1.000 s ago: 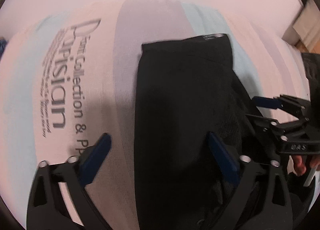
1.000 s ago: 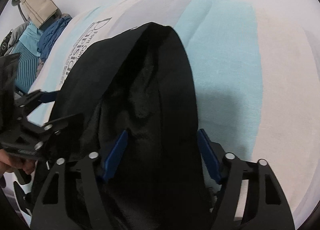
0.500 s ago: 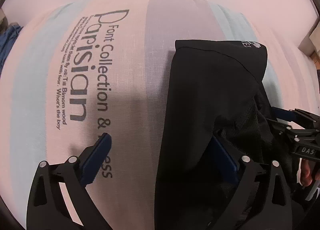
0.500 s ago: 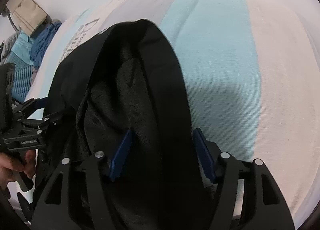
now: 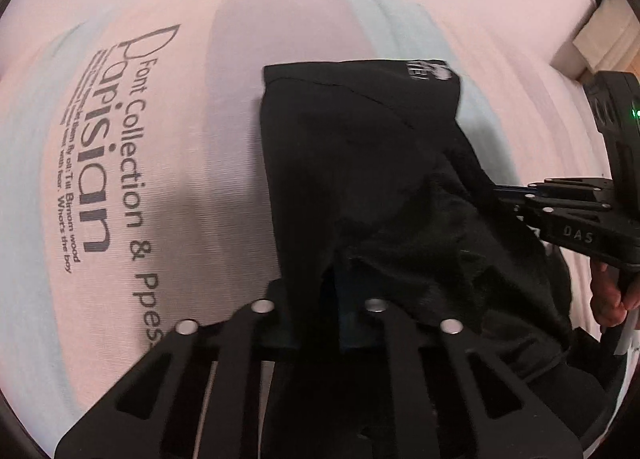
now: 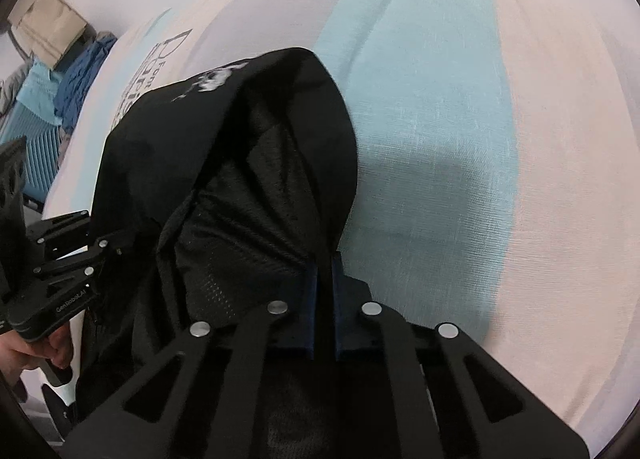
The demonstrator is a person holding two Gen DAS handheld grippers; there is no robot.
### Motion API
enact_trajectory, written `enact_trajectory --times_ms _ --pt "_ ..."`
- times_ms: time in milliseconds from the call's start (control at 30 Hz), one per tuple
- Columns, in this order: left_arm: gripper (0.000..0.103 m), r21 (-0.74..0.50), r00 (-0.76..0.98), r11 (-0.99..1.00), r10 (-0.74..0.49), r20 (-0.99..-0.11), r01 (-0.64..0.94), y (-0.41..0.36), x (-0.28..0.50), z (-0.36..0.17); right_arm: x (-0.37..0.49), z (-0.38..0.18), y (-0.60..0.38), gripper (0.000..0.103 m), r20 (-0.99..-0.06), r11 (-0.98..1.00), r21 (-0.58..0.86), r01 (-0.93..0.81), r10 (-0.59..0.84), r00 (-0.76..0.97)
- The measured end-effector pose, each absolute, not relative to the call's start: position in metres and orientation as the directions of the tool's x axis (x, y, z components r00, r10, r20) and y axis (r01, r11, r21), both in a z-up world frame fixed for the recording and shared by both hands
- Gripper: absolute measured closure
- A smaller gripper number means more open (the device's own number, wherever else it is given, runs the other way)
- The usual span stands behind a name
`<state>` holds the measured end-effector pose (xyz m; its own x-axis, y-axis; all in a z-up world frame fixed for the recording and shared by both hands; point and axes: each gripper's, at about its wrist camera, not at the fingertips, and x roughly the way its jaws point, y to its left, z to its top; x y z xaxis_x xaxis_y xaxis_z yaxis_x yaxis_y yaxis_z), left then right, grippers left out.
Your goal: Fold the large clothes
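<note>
Striped printed bedsheet (image 5: 120,179) fills both frames; left gripper (image 5: 316,299) and right gripper (image 6: 324,279) each pinch the black garment (image 6: 224,163) at lower centre.

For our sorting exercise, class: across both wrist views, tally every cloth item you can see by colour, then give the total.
Black: 1, the black garment pinched by both the left gripper and the right gripper.
Striped pink, grey and light blue: 1, the printed sheet beneath it.
Dark blue: 1, the crumpled cloth at the far left edge.
Total: 3

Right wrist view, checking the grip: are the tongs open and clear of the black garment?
No, the right tongs are shut on the black garment.
</note>
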<state>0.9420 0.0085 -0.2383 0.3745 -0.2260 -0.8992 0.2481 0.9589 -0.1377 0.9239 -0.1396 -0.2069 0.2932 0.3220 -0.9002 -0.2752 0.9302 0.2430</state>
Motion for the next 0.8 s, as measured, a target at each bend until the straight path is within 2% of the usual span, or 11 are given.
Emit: enact_trajectory --times_ms 200,300,533,800 --pt "0.098 -0.129 0.395 0.957 -0.227 -0.89 0.26 0.001 0.935 -0.222 0.913 -0.193 -0.135 0.101 -0.895 0.936 0.214 -0.278 0.302 0.328" --pt "0.099 -0.115 0.407 0.955 -0.223 -0.886 0.272 0.005 0.927 -0.209 0.907 -0.183 -0.135 0.101 -0.878 0.919 0.25 -0.304 0.348 0.329" --pt "0.099 -0.088 0.471 0.953 -0.223 -0.854 0.29 0.007 0.902 -0.171 0.881 -0.159 -0.137 0.101 -0.862 0.906 0.226 -0.357 0.357 0.361" --pt "0.099 -0.053 0.532 0.944 -0.229 -0.815 0.326 -0.011 0.848 -0.128 0.824 -0.124 -0.146 0.102 -0.829 0.9 0.13 -0.416 0.329 0.451"
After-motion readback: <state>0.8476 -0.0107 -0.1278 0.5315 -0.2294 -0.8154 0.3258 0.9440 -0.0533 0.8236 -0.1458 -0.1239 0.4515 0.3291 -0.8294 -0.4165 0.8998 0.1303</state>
